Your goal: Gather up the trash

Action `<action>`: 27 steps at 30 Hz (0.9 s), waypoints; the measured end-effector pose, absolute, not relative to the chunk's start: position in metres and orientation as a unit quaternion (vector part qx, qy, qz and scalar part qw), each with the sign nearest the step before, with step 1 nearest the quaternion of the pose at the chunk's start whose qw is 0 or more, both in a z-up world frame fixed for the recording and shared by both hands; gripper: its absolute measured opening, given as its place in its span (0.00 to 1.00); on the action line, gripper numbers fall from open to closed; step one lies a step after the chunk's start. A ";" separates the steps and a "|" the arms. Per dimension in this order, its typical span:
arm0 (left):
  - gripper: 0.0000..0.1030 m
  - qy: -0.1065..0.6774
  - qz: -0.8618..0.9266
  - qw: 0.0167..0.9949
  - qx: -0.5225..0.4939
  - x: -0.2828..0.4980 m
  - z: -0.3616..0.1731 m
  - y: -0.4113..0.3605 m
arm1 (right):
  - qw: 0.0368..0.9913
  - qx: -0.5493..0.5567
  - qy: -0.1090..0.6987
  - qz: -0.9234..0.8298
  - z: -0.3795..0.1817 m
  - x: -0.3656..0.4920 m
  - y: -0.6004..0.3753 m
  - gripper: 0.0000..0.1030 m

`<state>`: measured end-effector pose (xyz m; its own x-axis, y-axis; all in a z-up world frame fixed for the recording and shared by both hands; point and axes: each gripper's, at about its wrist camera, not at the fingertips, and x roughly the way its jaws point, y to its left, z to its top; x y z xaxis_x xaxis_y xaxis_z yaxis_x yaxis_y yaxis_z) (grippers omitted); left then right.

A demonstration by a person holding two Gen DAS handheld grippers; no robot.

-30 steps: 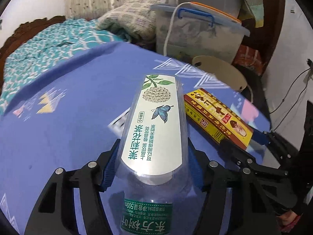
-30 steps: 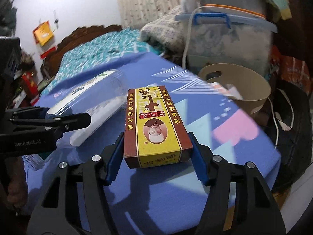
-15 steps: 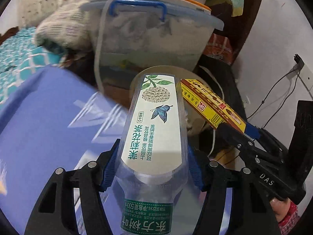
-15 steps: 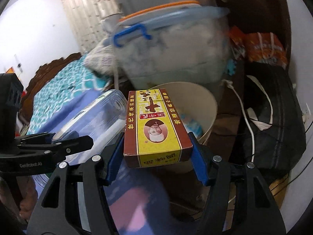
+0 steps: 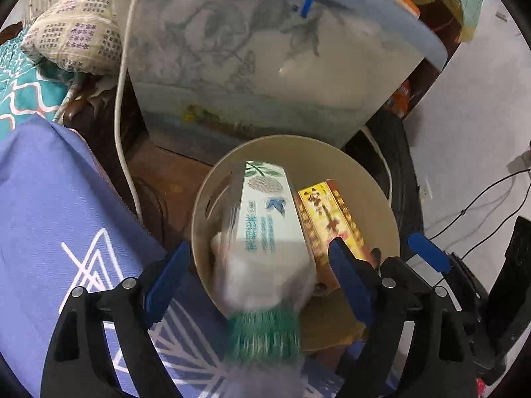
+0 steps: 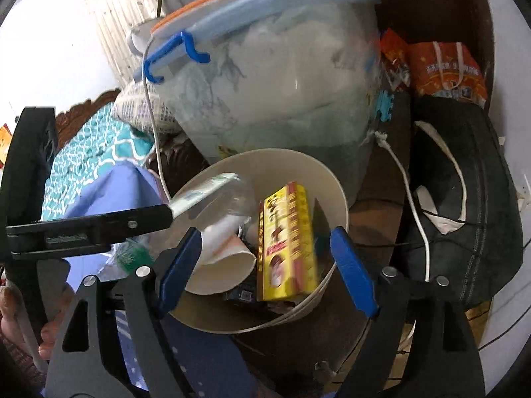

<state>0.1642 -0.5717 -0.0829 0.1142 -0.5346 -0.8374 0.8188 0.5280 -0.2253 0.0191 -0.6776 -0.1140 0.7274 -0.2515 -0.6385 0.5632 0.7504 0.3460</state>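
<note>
In the one beige bin (image 6: 335, 179), one bottle (image 5: 268, 229), one yellow box (image 6: 287, 242), one paper cup (image 6: 222, 258), both grippers' fingers (image 6: 353, 268) spreading, pinching nothing.

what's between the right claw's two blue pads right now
In the right wrist view, the yellow box sits in the gap, touching neither pad as the jaws open, over the beige bin. A paper cup lies beside it.

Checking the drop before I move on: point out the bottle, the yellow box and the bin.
bottle (image 5: 268, 219): left wrist view, on its white label.
yellow box (image 6: 287, 242): right wrist view, on its printed front face.
bin (image 6: 332, 179): right wrist view, on its far inner wall.
</note>
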 end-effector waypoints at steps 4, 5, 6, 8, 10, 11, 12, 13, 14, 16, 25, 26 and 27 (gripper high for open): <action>0.79 0.453 -0.461 0.750 0.137 0.157 -0.065 -0.544 | 0.892 0.278 0.266 -0.238 -0.102 0.003 -0.669 0.78; 0.79 0.448 -0.457 0.756 0.138 0.154 -0.062 -0.537 | 0.892 0.285 0.258 -0.239 -0.100 -0.004 -0.667 0.78; 0.79 0.442 -0.453 0.762 0.140 0.150 -0.059 -0.530 | 0.892 0.291 0.252 -0.239 -0.097 -0.010 -0.664 0.78; 0.79 0.423 -0.441 0.778 0.145 0.140 -0.050 -0.510 | 0.891 0.297 0.247 -0.237 -0.093 -0.022 -0.654 0.78; 0.79 0.407 -0.431 0.791 0.150 0.129 -0.045 -0.492 | 0.892 0.300 0.243 -0.233 -0.090 -0.031 -0.638 0.78; 0.79 0.399 -0.427 0.797 0.151 0.122 -0.041 -0.481 | 0.893 0.301 0.241 -0.232 -0.089 -0.038 -0.629 0.78; 0.79 0.393 -0.424 0.802 0.150 0.116 -0.038 -0.470 | 0.894 0.301 0.240 -0.230 -0.087 -0.042 -0.621 0.78; 0.79 0.388 -0.420 0.807 0.149 0.110 -0.035 -0.459 | 0.895 0.302 0.239 -0.227 -0.087 -0.047 -0.611 0.78; 0.79 0.384 -0.416 0.810 0.151 0.106 -0.032 -0.451 | 0.895 0.303 0.237 -0.225 -0.086 -0.051 -0.602 0.78; 0.79 0.375 -0.408 0.818 0.154 0.095 -0.028 -0.433 | 0.896 0.306 0.237 -0.217 -0.084 -0.059 -0.584 0.78; 0.82 0.350 -0.391 0.838 0.150 0.045 -0.017 -0.352 | 0.899 0.308 0.243 -0.192 -0.073 -0.092 -0.508 0.78; 0.82 0.349 -0.390 0.839 0.149 0.041 -0.016 -0.346 | 0.900 0.306 0.245 -0.190 -0.072 -0.095 -0.500 0.78; 0.82 0.348 -0.391 0.840 0.147 0.036 -0.016 -0.338 | 0.902 0.302 0.247 -0.187 -0.069 -0.098 -0.494 0.78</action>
<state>0.0357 -0.3379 -0.0164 0.4532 -0.5533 -0.6989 0.7583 0.6514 -0.0240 -0.0976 -0.4940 -0.0693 0.8084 -0.1883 -0.5577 0.4865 0.7471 0.4529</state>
